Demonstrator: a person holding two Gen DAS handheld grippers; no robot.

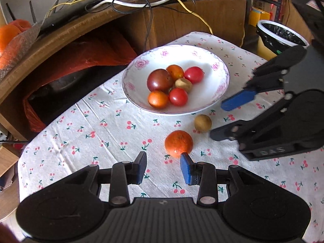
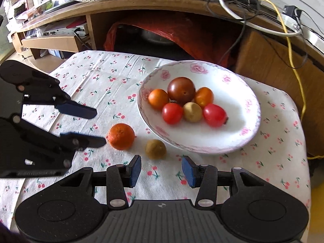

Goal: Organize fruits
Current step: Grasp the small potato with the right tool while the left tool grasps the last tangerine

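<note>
A white floral plate (image 1: 202,56) (image 2: 232,141) holds several small fruits: red and orange tomatoes, a dark one and a tan longan. On the cherry-print cloth in front of the plate lie an orange mandarin (image 1: 178,143) (image 2: 120,136) and a loose tan longan (image 1: 203,123) (image 2: 155,149). My left gripper (image 1: 163,167) (image 2: 99,126) is open, its right pad just short of the mandarin. My right gripper (image 2: 161,171) (image 1: 221,121) is open, with the loose longan just ahead of its gap. Both hold nothing.
A wooden desk (image 2: 141,2) with cables and a red bag (image 2: 192,32) under it rises behind the table. A bin with a black liner (image 1: 281,36) stands at the far right. The table edge (image 1: 20,162) drops off at left.
</note>
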